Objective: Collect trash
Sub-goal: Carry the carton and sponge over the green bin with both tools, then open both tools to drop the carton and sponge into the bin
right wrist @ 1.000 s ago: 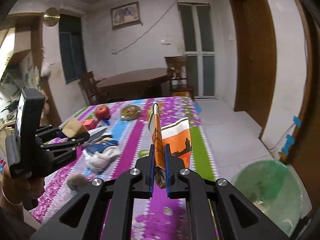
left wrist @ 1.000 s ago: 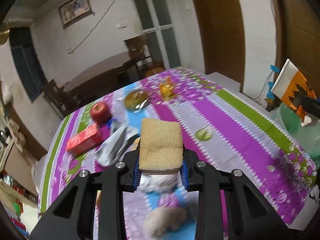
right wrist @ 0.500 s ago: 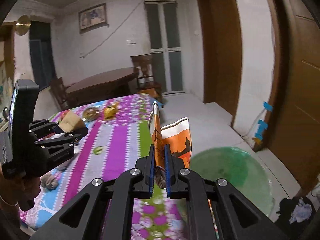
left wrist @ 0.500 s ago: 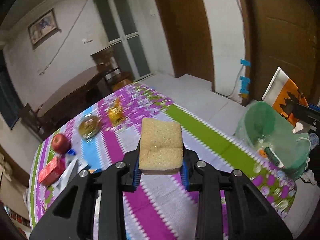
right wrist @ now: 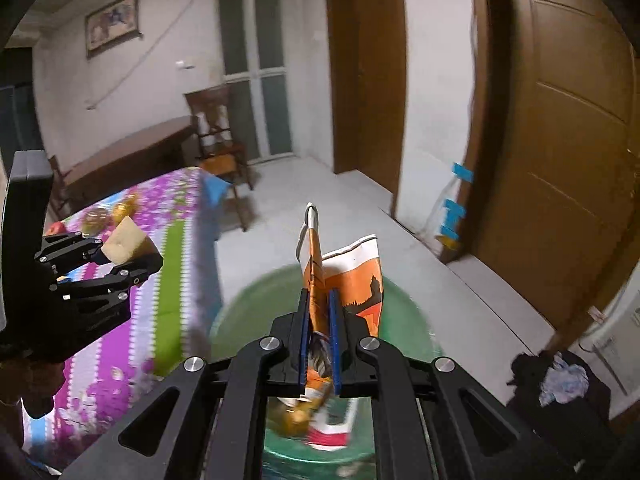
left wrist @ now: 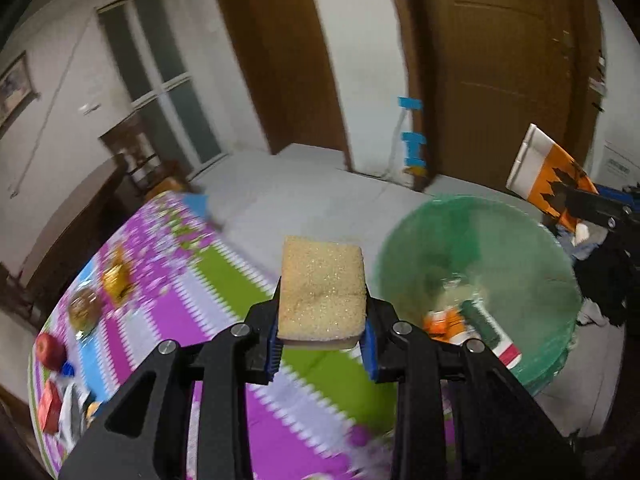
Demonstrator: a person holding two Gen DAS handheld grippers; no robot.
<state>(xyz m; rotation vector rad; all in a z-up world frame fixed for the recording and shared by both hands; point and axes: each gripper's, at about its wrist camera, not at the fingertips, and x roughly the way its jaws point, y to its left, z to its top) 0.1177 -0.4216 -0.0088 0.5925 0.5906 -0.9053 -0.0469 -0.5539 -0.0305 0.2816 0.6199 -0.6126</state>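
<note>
Hand-held grippers over the bin, each clamped on a piece of trash.

Left hand-held gripper (left wrist: 322, 342) squeezes a yellow sponge (left wrist: 322, 294) at lower centre; right hand-held gripper (right wrist: 319, 344) pinches an orange-and-white paper bag (right wrist: 348, 280) flat. Green-lined trash bin (left wrist: 532, 256) at right holds packaging already; the floral counter (left wrist: 168, 304) at lower left carries an apple (left wrist: 50, 350) and wrappers.

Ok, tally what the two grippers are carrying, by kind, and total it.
Sponges: 1, the yellow sponge in the left gripper
Snack bags: 1, the orange-and-white bag in the right gripper
Total: 2
</note>
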